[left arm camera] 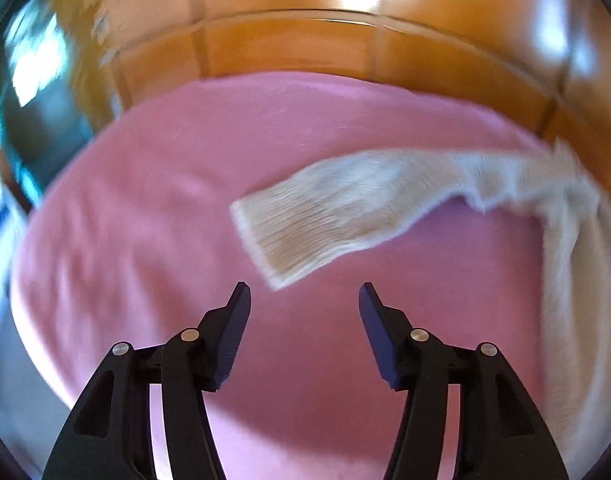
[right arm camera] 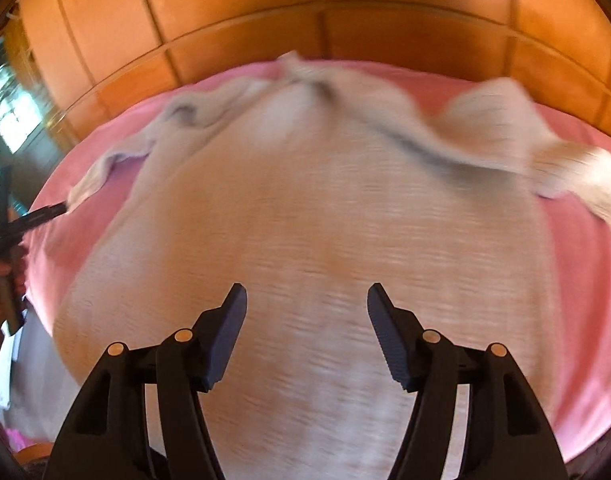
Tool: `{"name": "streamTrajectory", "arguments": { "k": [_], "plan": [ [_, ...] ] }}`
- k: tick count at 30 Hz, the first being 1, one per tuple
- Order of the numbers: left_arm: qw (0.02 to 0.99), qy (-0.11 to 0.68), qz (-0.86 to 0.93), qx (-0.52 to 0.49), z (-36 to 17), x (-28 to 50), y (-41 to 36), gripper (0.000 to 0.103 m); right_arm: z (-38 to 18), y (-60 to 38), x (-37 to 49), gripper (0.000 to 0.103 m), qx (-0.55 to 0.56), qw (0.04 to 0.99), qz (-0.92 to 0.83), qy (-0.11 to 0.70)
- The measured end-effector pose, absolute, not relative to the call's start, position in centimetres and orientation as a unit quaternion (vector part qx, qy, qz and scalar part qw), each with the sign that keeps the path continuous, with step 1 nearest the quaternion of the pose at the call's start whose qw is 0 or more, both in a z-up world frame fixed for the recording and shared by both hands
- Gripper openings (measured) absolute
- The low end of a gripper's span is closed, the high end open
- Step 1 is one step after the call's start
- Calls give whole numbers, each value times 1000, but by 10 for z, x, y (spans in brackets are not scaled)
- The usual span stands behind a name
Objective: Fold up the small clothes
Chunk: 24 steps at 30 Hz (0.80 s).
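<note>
A cream knitted sweater (right arm camera: pixel 305 208) lies spread across the pink bed cover (right arm camera: pixel 577 280), one sleeve (left arm camera: pixel 325 216) reaching toward the cover's left edge. Both the left gripper (left arm camera: pixel 304 292) and right gripper (right arm camera: pixel 306 292) hover with jaws apart, holding nothing. The knit looks soft, light and floppy, so it will likely sag; cuffs, hem or shoulders seem the best places to pinch.

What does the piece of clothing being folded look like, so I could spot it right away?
Look at the pink sheet spread in front of the orange padded headboard. Lying on it, ahead of the open right gripper, is a cream knitted sweater, body spread wide, sleeves out to both sides. It is the only garment there, pale and ribbed against plain pink.
</note>
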<state>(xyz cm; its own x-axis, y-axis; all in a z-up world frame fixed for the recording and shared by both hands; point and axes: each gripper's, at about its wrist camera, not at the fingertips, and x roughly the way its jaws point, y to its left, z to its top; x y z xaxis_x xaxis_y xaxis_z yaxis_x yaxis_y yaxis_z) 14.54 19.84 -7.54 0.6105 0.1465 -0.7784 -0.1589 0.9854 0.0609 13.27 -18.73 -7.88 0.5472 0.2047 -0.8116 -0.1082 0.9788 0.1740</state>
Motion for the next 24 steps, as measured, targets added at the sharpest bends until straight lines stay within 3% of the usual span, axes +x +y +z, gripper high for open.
{"name": "streamTrajectory", "arguments": {
  "k": [7,9,10,24],
  "plan": [
    [892,434,92,90,-110,201,180,54,-81,-153,165,62,55,868,130,476],
    [892,438,82,82,-111,212,182,10,-78,-154,176,62,63,868,136,473],
    [890,440,86,84,-107,216,184,5,-78,-153,180,62,68,868,140,472],
    [911,378,11,-163,46,152,309,4,-91,-57,347,41,-4,857,197,477]
  ]
}}
